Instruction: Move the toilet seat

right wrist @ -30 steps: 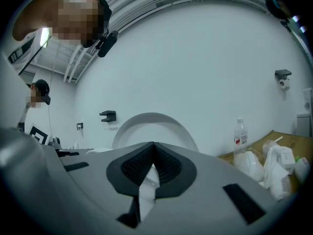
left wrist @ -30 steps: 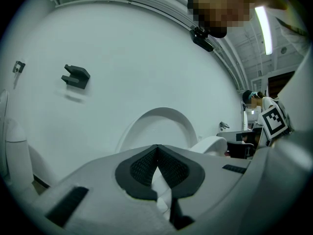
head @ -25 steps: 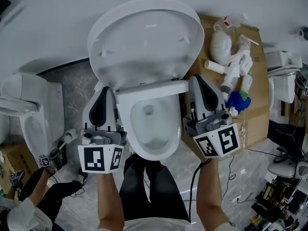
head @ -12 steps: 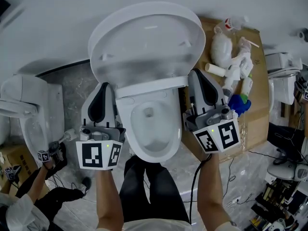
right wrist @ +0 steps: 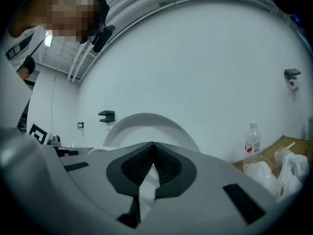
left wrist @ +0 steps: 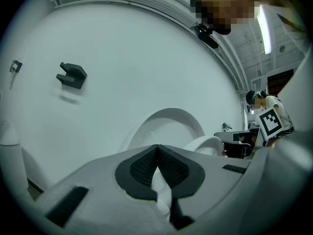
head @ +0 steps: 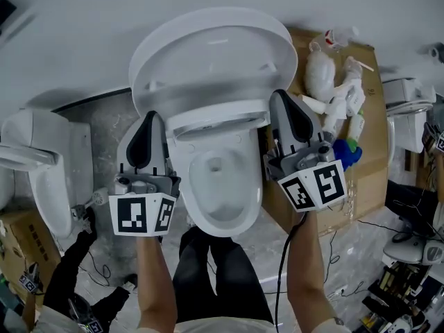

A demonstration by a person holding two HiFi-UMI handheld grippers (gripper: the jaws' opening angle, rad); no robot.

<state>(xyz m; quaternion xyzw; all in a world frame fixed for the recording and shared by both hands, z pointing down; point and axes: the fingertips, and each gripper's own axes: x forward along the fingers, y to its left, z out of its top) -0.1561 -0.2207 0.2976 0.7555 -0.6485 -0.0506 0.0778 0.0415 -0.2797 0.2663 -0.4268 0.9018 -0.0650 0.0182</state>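
While both jaws are shut on nothing, the left hand-held gripper (head: 151,116) and right hand-held gripper (head: 282,96) flank the seat (head: 218,122), which is raised off the bowl (head: 216,207). Closed tips probably suit pushing it from both sides, not gripping.

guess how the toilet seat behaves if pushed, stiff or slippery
Probably stiff: the toilet seat shows a flat ring shape while tilted above the bowl. Likely pivots at the back by the lid. Glossy surface may slip against left gripper and right gripper.

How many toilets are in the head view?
3: the centre toilet in front of the person, the left toilet at the left edge, the right toilet partly cropped at the right edge. More may be hidden.
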